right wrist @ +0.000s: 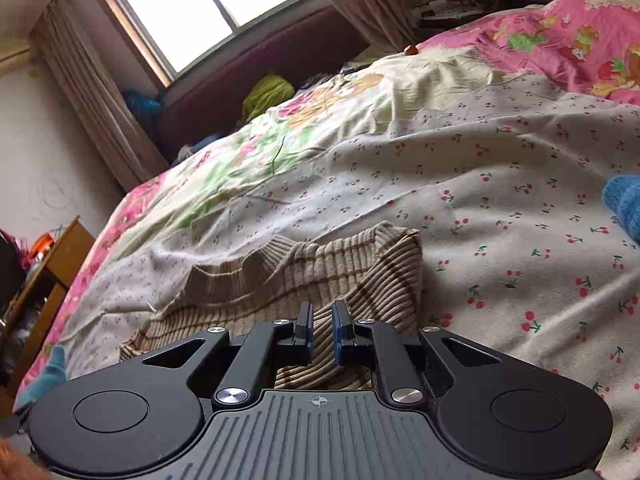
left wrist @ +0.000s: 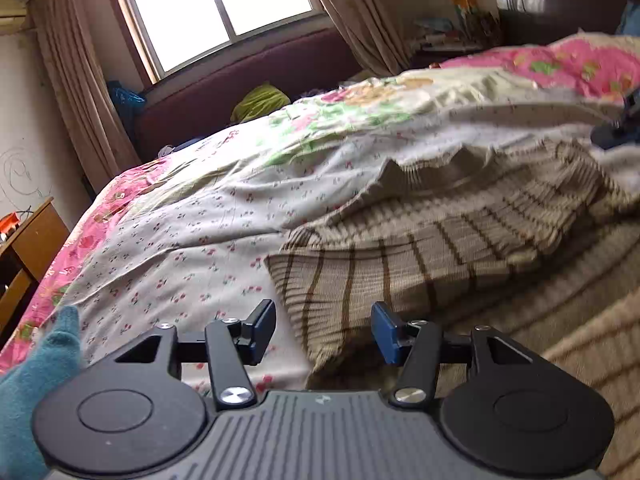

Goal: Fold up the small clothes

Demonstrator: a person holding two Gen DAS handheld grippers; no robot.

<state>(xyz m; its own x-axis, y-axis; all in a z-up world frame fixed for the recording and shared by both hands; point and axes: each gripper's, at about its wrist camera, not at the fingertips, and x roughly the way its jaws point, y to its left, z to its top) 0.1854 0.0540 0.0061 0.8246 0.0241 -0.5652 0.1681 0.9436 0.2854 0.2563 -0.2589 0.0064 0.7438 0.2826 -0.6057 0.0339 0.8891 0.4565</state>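
Observation:
A small beige knit sweater with brown stripes (left wrist: 420, 248) lies on the cherry-print bedsheet (left wrist: 180, 232). My left gripper (left wrist: 324, 330) is open, its fingers on either side of a folded sleeve edge at the sweater's near left corner, with nothing held. In the right wrist view the same sweater (right wrist: 304, 276) lies with its collar to the left, and my right gripper (right wrist: 322, 330) is nearly closed on a fold of the sweater's ribbed fabric. The right gripper also shows, blurred, at the left wrist view's far right edge (left wrist: 624, 124).
The bed has a floral pink quilt (right wrist: 560, 40) at the far side and a dark red headboard (left wrist: 248, 80) under a window. A wooden desk (left wrist: 28, 248) stands at the left. A teal knit piece (left wrist: 36, 380) lies near left; a blue knit piece (right wrist: 624, 204) lies right.

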